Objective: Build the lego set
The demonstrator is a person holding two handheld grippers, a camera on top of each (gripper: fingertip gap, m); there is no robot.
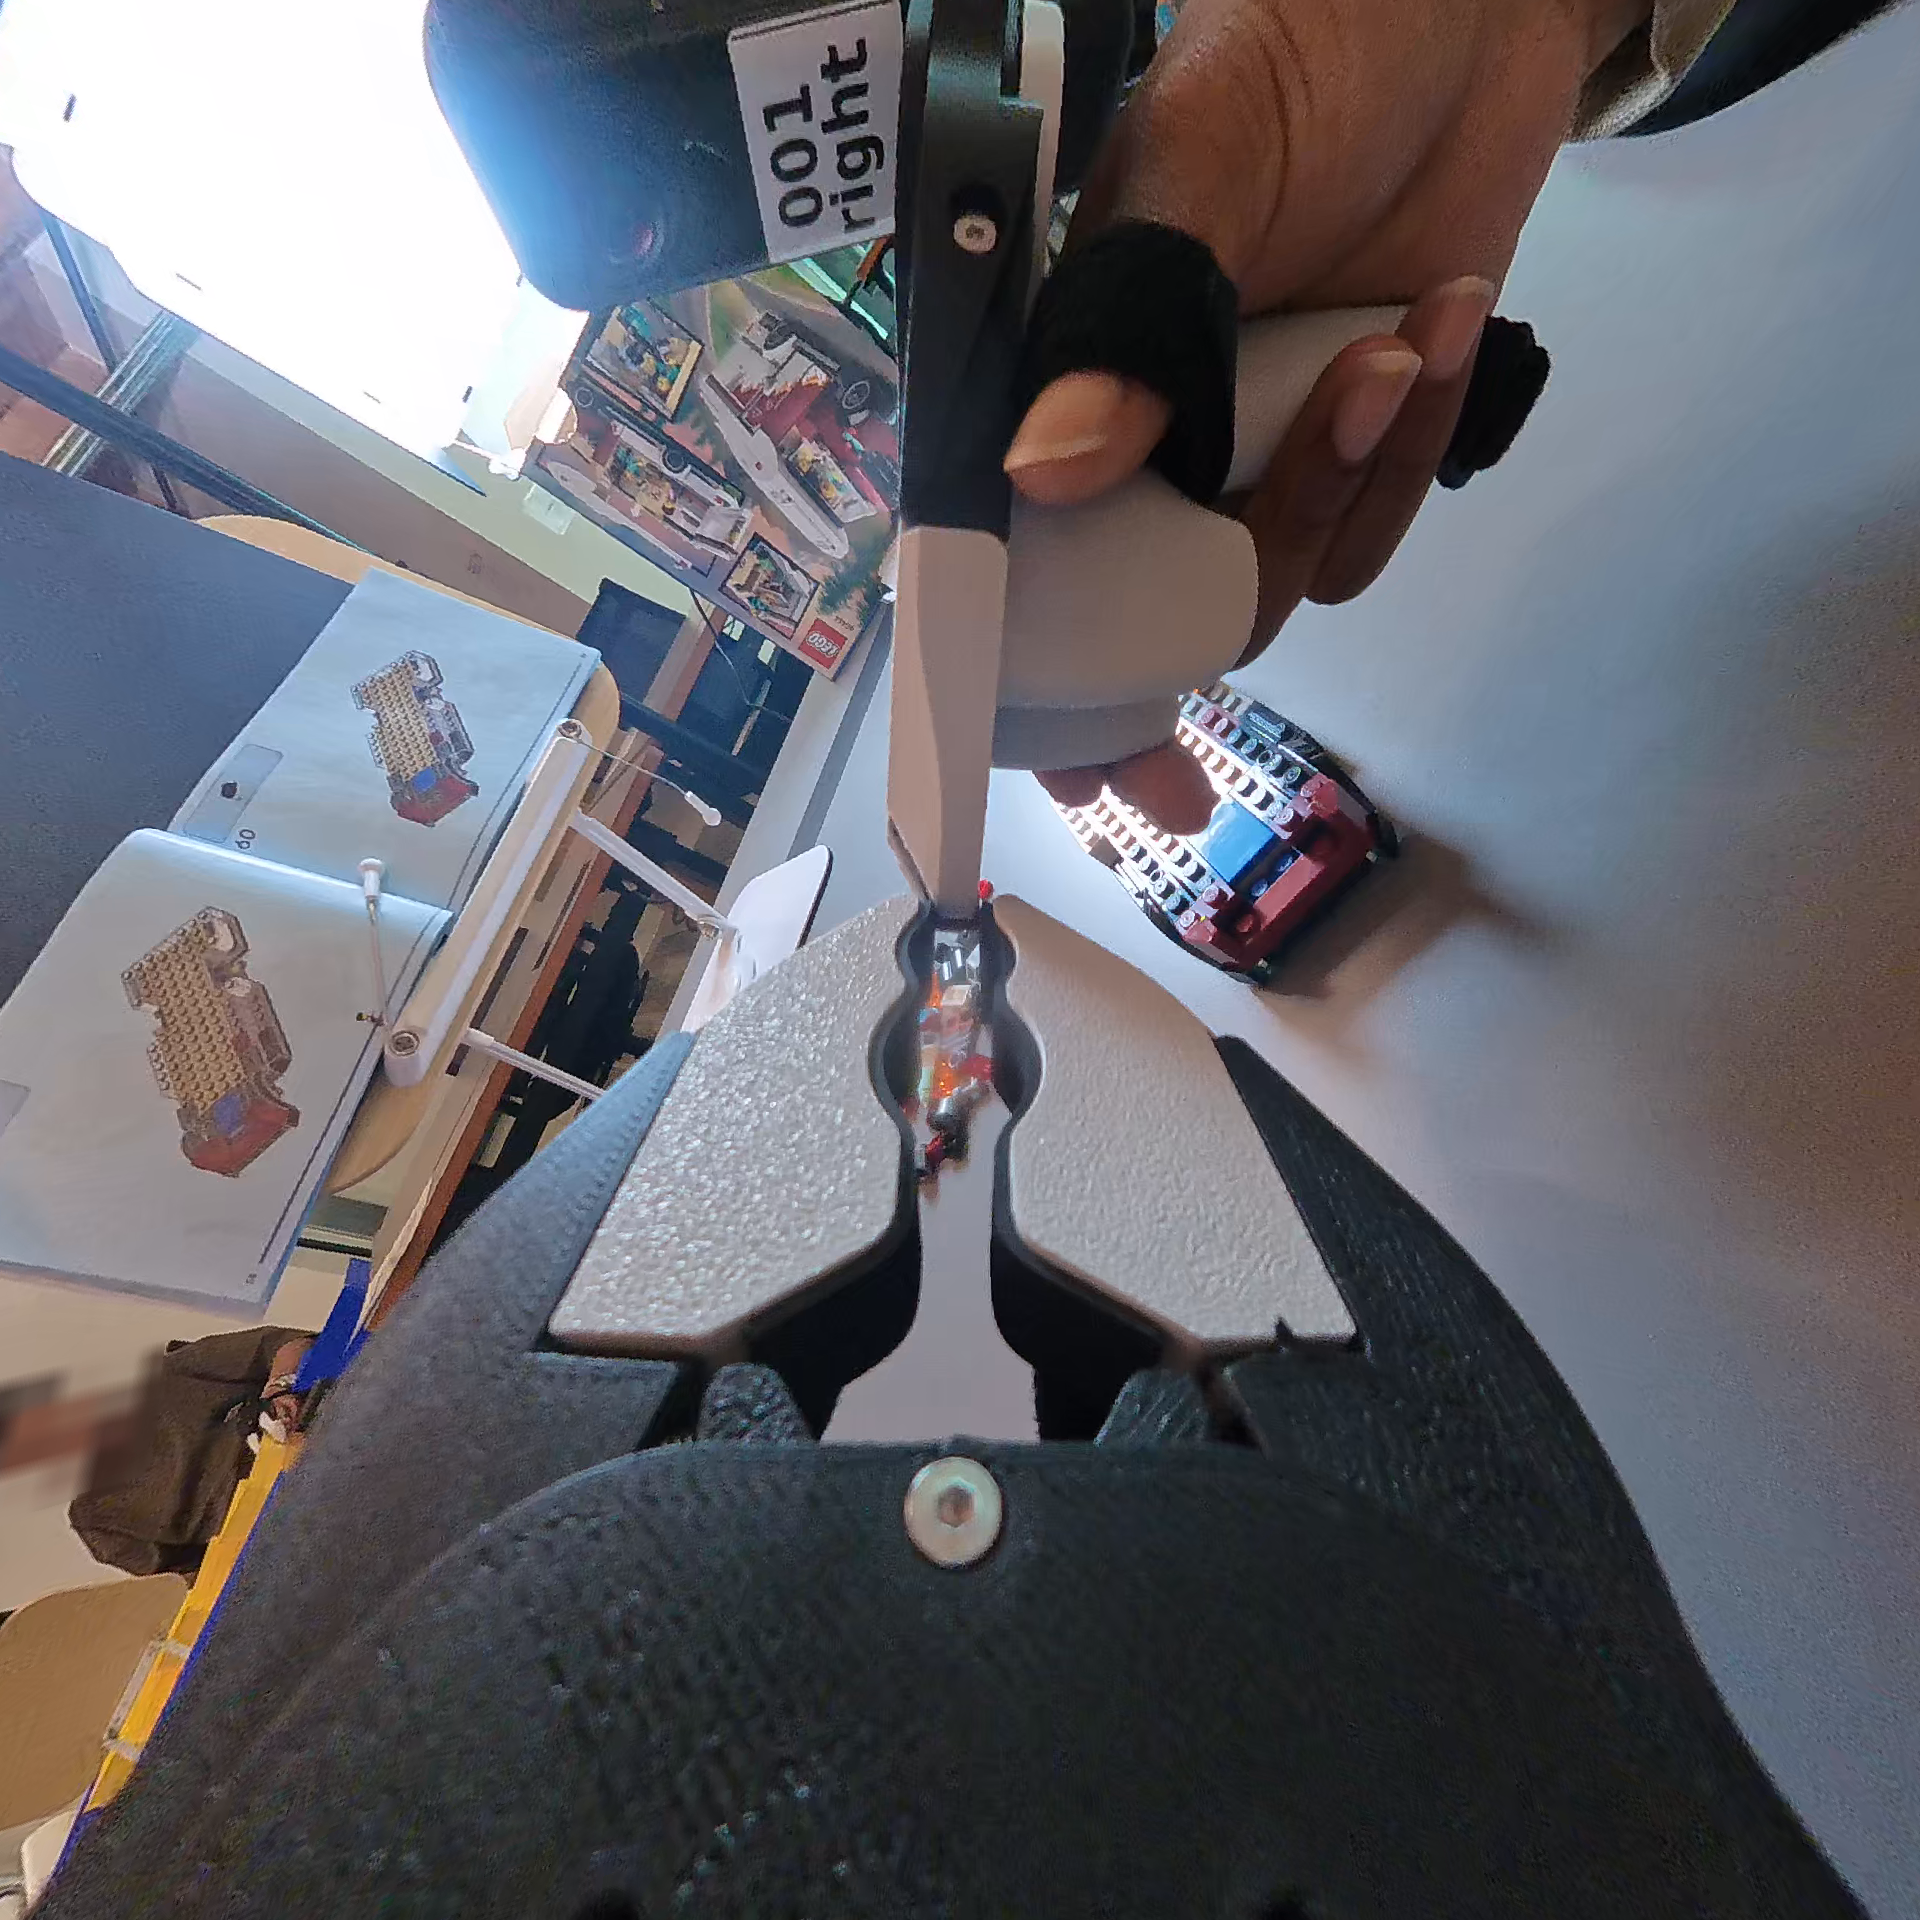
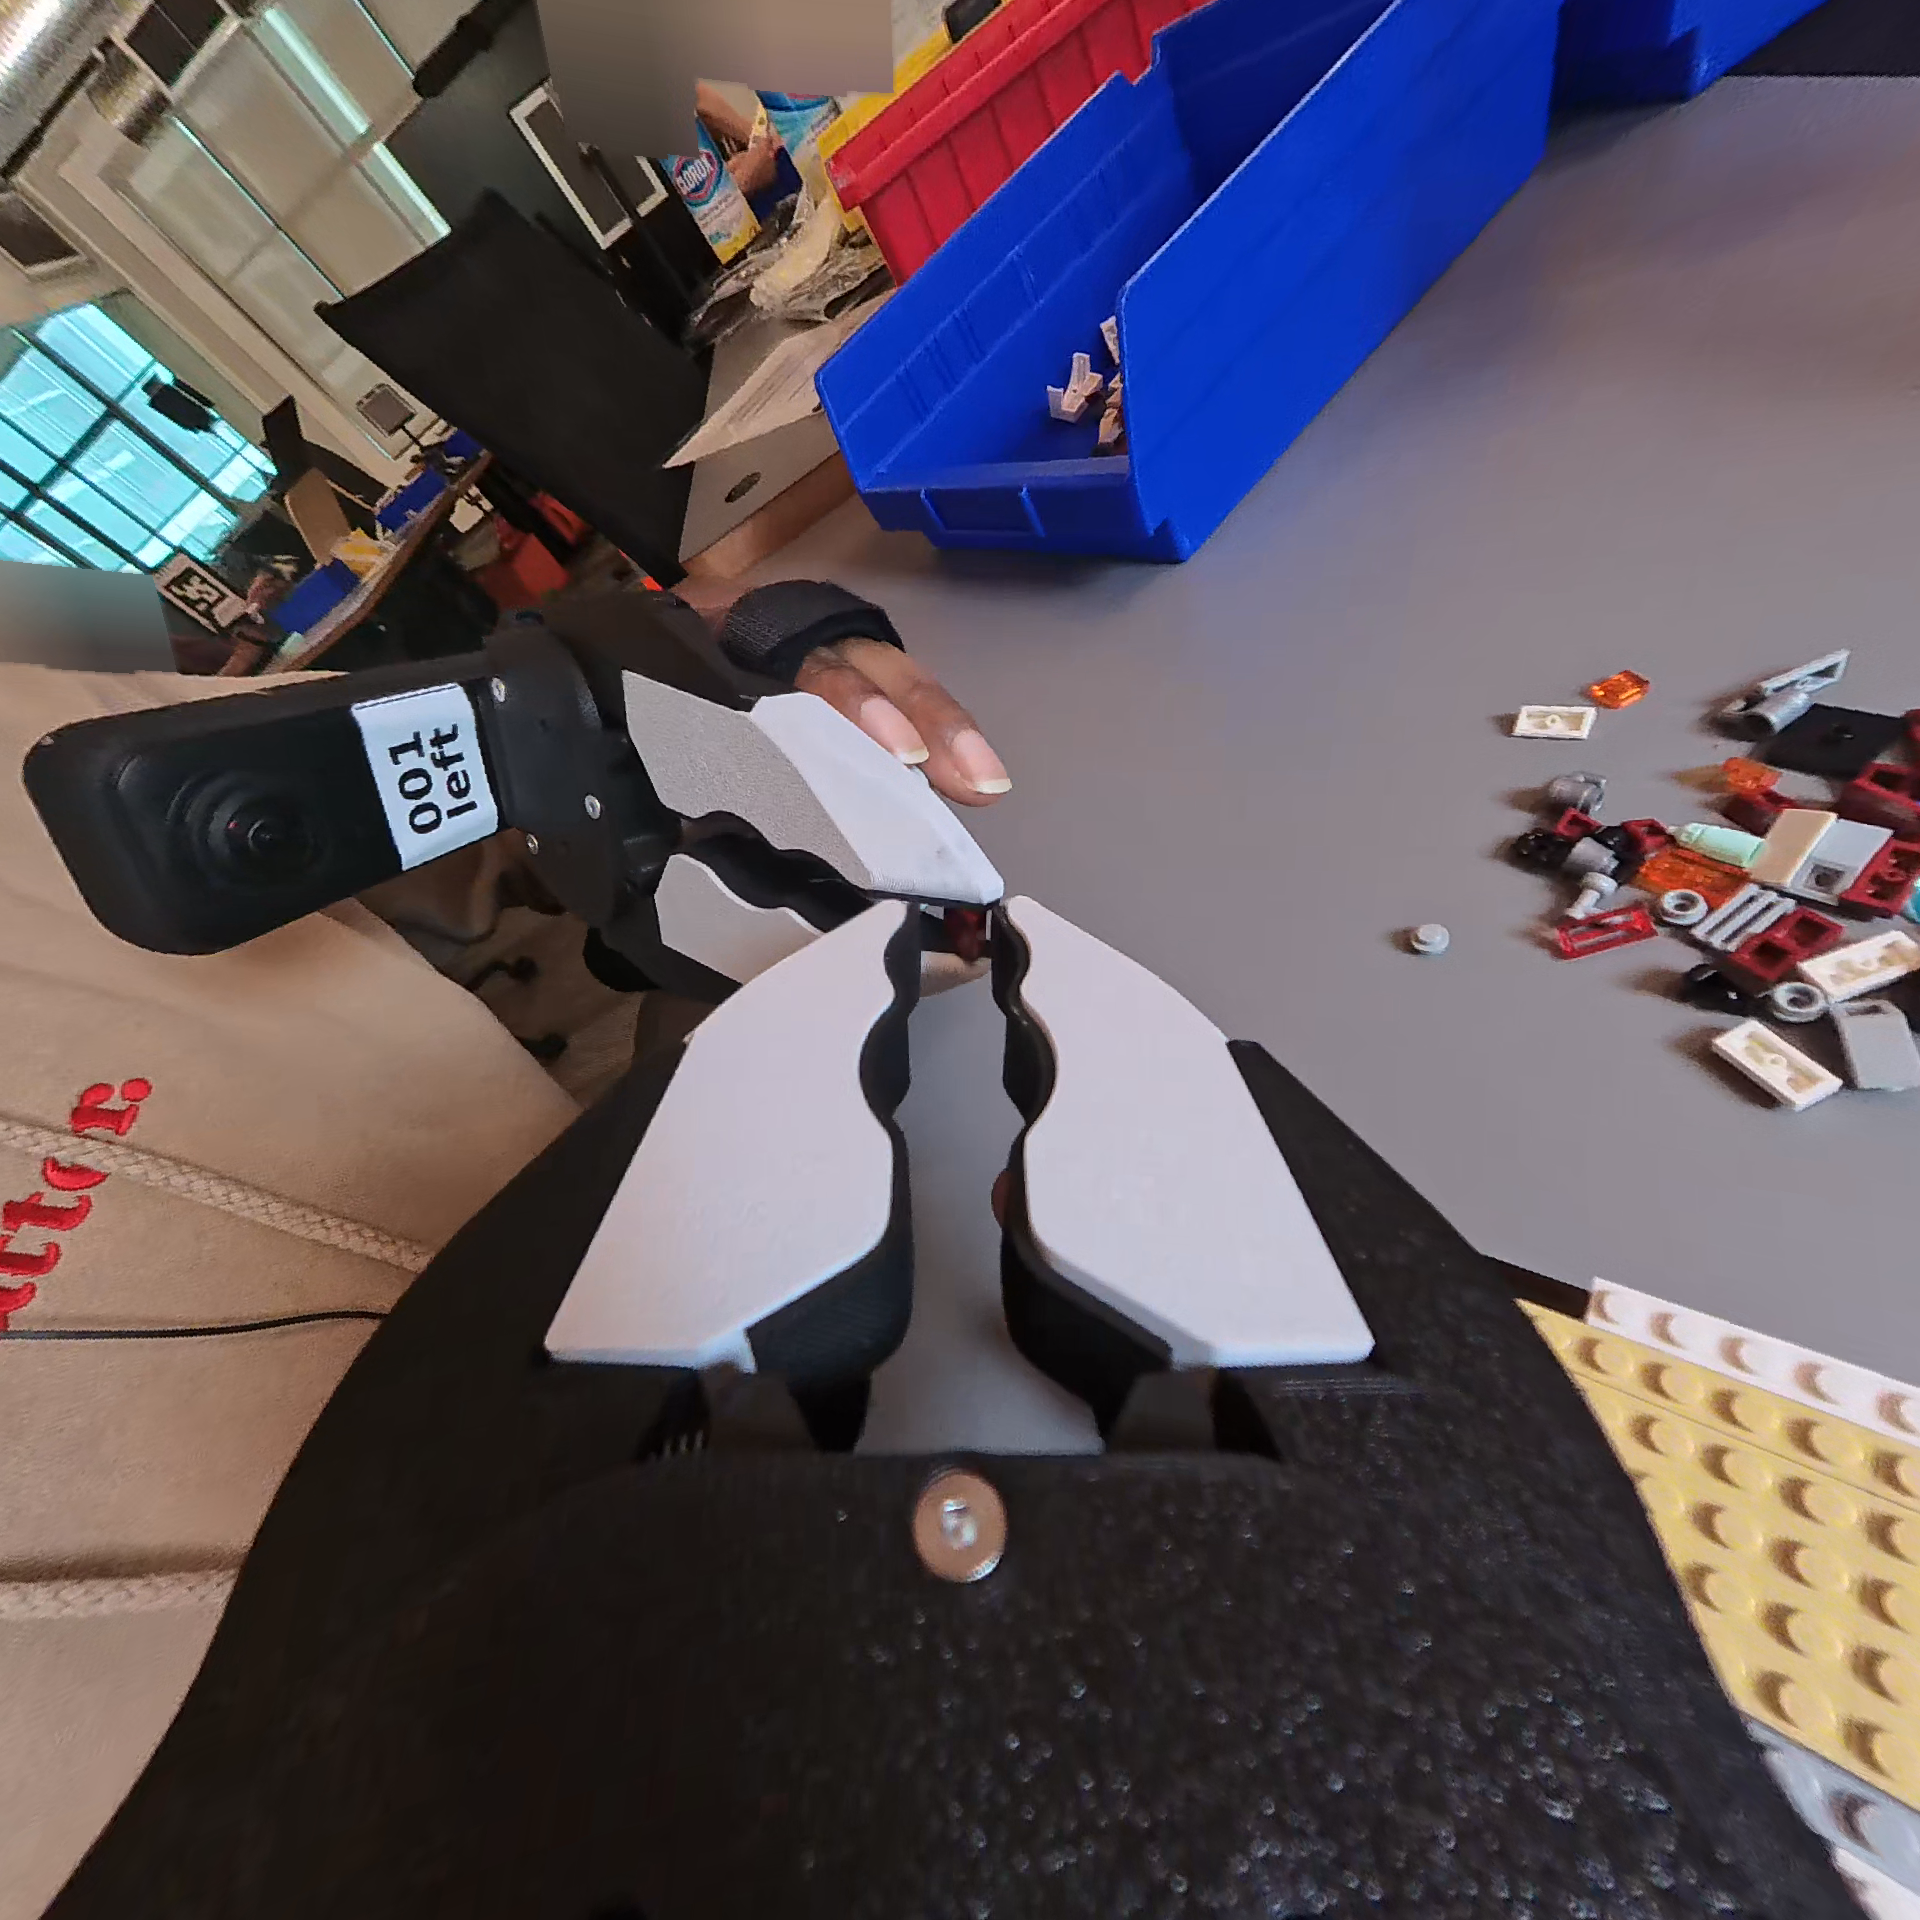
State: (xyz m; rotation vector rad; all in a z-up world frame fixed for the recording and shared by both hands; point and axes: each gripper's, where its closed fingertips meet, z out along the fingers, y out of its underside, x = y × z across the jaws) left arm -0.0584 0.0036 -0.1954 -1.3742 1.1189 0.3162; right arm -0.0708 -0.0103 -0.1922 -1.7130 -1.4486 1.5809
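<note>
Dark-red brick pinched at meeting tips: left tongs and right tongs both clamped.

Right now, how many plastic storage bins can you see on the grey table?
3: a large blue plastic bin nearest, a second blue bin behind it at the top edge, and a red plastic bin farther back. Others may lie outside the view.
</note>
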